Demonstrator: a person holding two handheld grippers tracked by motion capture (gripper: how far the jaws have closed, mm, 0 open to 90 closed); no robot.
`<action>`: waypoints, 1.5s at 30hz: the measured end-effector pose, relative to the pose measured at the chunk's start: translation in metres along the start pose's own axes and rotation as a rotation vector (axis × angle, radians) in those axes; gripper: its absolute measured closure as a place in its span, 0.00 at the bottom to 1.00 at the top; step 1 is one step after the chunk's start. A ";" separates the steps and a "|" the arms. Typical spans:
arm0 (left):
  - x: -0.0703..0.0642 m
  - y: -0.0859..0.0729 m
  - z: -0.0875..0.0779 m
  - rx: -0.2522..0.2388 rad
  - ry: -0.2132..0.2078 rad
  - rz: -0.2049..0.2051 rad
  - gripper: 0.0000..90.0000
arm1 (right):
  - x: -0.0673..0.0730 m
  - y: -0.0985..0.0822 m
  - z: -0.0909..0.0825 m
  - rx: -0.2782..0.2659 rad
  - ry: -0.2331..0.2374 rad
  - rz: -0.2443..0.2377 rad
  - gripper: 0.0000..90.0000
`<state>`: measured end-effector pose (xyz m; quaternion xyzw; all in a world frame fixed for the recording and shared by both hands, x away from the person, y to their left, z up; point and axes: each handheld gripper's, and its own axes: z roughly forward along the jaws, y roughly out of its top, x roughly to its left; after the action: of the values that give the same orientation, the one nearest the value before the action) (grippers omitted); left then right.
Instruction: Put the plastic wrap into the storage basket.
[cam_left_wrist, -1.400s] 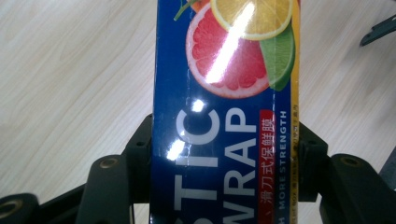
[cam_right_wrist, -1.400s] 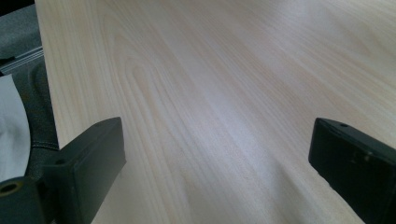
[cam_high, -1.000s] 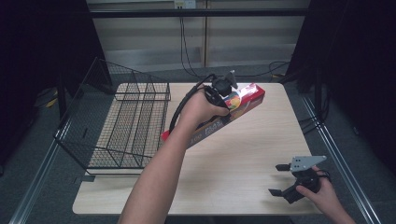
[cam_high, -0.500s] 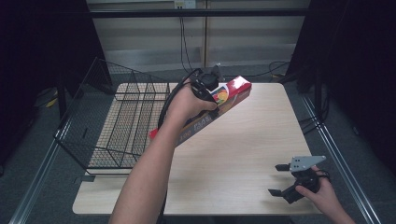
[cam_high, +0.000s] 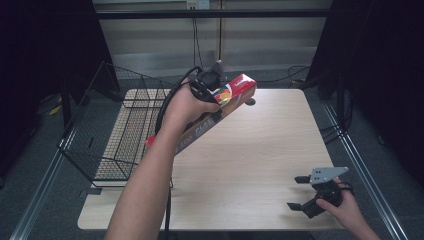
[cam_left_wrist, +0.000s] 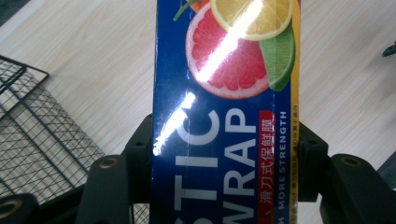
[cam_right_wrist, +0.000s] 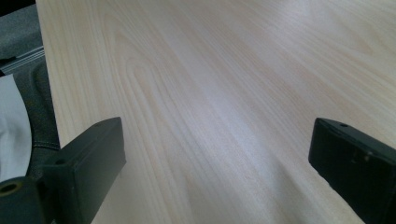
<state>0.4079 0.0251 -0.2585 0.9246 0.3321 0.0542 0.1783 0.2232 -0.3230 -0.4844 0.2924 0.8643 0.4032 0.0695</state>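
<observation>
Pale wooden table (cam_high: 260, 150), grey floor (cam_high: 30, 170)

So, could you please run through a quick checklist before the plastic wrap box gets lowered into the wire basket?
1. Grip on the plastic wrap box: ok. The left gripper has a jaw pressed against each long side.
2. Box clear of the table: ok, held up and tilted in the high view.
3. Box over the wire basket: not ok. Only its lower end reaches the basket's near edge.
4. Room in the basket: ok, the mesh floor that shows is bare.
5. Right gripper out of the way: ok, open and low at the table's near right corner.
6. Grip depth along the box: cannot tell.
</observation>
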 end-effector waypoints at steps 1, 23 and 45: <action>0.002 -0.001 -0.002 0.000 -0.003 0.000 0.46 | 0.000 0.000 0.000 0.000 0.001 0.002 0.04; 0.037 -0.036 -0.035 0.010 0.054 -0.115 0.46 | 0.002 0.000 0.002 0.004 0.002 0.008 0.04; 0.065 -0.062 -0.049 0.011 0.094 -0.206 0.46 | 0.001 0.000 0.002 0.003 0.001 0.006 0.04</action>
<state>0.4101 0.1250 -0.2368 0.8830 0.4336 0.0771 0.1624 0.2231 -0.3212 -0.4855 0.2948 0.8641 0.4025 0.0674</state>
